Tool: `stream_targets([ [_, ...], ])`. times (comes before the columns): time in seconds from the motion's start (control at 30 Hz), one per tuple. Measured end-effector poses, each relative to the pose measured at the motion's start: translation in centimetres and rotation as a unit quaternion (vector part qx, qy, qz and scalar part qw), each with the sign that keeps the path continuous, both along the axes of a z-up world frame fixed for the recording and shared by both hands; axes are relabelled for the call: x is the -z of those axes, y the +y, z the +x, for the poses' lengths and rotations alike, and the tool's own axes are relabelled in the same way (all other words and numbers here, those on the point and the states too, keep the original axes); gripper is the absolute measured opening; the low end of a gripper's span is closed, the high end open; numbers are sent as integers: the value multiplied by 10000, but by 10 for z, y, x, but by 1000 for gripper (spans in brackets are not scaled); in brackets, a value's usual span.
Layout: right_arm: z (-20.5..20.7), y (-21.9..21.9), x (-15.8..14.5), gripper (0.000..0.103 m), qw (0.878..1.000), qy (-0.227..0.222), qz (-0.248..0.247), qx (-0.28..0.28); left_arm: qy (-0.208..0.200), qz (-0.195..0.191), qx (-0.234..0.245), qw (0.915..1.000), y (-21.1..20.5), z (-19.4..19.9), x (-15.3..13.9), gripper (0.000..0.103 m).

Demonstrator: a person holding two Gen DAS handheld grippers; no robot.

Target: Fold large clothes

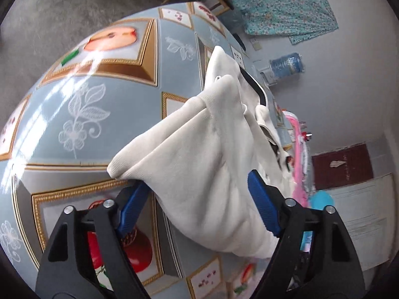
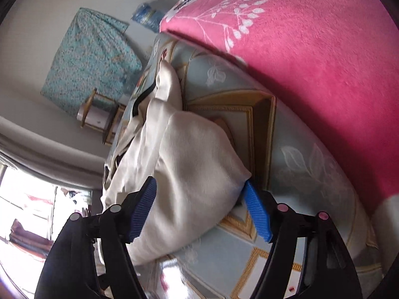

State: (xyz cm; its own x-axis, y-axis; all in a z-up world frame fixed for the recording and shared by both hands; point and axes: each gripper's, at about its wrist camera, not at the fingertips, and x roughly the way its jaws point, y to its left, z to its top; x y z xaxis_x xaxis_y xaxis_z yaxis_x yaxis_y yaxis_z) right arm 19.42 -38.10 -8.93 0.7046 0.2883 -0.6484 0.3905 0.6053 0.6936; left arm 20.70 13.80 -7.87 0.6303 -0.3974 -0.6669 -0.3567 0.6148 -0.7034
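The cream-white knitted garment [image 1: 199, 154] runs as one long bunched band between the two tools, its long axis leading away from each camera across the bench [image 1: 82, 104], which wears a glossy pale-blue cloth printed with gold frames and fruit. In the left wrist view the left hand-held gripper [image 1: 197, 206] has a thick fold of the garment filling the gap between its blue ribbed pads [image 1: 261, 204]; the cloth lies against both, so I judge it gripped, the jaws standing wide around the bulk. In the right wrist view the right hand-held gripper [image 2: 199, 209] holds the other end likewise, cloth bulging between its blue pads [image 2: 256, 214] and touching each. Neither hand is clearly nearer; each has its own end. A pink fleece blanket [image 2: 311, 57] lies just beside the garment on the right hand's side. The coming fold likely turns on lowering both ends together along that axis
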Motion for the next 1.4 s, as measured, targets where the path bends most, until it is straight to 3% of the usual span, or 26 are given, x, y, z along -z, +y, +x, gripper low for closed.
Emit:
stream_targets([
  [0.07,4,4,1,45,9999,-20,-20,156,28,807,121,9967,-15,3,-8,52],
  [0.13,9,8,-1,33,9994,29,-271,193,-71,1731,396,9841,-29,2,-17,34],
  [0.23,13,22,-21,18,9953,-45,-970,-3,-645,3261,972,9381,-64,-7,-43,14],
  [0.3,9,30,-42,16,9906,-237,-1343,-117,-930,3719,1132,9166,-73,-18,-58,10],
  [0.33,6,32,-51,15,9894,-332,-1405,-156,-1024,3772,1166,9130,-74,-23,-65,8],
  [0.6,-38,27,-89,14,9882,-659,-1350,-309,-1462,3728,1487,9042,-69,-78,-117,4],
  [0.67,-60,22,-86,14,9889,-647,-1286,-373,-1410,3659,1543,9069,-60,-105,-125,4],
  [0.7,-72,20,-81,14,9891,-603,-1280,-411,-1338,3574,1580,9107,-57,-113,-123,4],
  [0.77,-88,15,-68,15,9901,-457,-1228,-501,-1102,3141,1640,9286,-40,-131,-112,5],
  [0.93,-106,-9,-25,29,9913,248,-979,-847,-321,2763,1882,9419,-18,-151,-54,22],
  [0.97,-110,-12,-27,36,9912,259,-1015,-812,-260,2653,1846,9460,-14,-154,-49,23],
  [1.03,-124,-19,-41,40,9899,136,-1237,-683,-373,2306,1665,9580,4,-167,-51,28],
  [1.07,-131,-22,-52,41,9874,99,-1487,-528,-425,2325,1469,9605,13,-173,-55,33],
  [1.1,-135,-23,-59,43,9847,95,-1688,-422,-476,2478,1252,9595,18,-179,-60,43],
  [1.17,-139,-22,-74,47,9804,24,-1941,-325,-632,2624,980,9579,28,-184,-72,45],
  [1.23,-133,-8,-87,47,9786,-159,-1970,-575,-737,2603,903,9585,33,-177,-81,45],
  [1.33,-106,40,-95,49,9682,-321,-2033,-1420,-815,2767,1245,9494,12,-149,-89,45],
  [1.4,-86,82,-93,52,9550,-380,-2024,-2136,-728,2967,1660,9376,-12,-126,-88,45],
])
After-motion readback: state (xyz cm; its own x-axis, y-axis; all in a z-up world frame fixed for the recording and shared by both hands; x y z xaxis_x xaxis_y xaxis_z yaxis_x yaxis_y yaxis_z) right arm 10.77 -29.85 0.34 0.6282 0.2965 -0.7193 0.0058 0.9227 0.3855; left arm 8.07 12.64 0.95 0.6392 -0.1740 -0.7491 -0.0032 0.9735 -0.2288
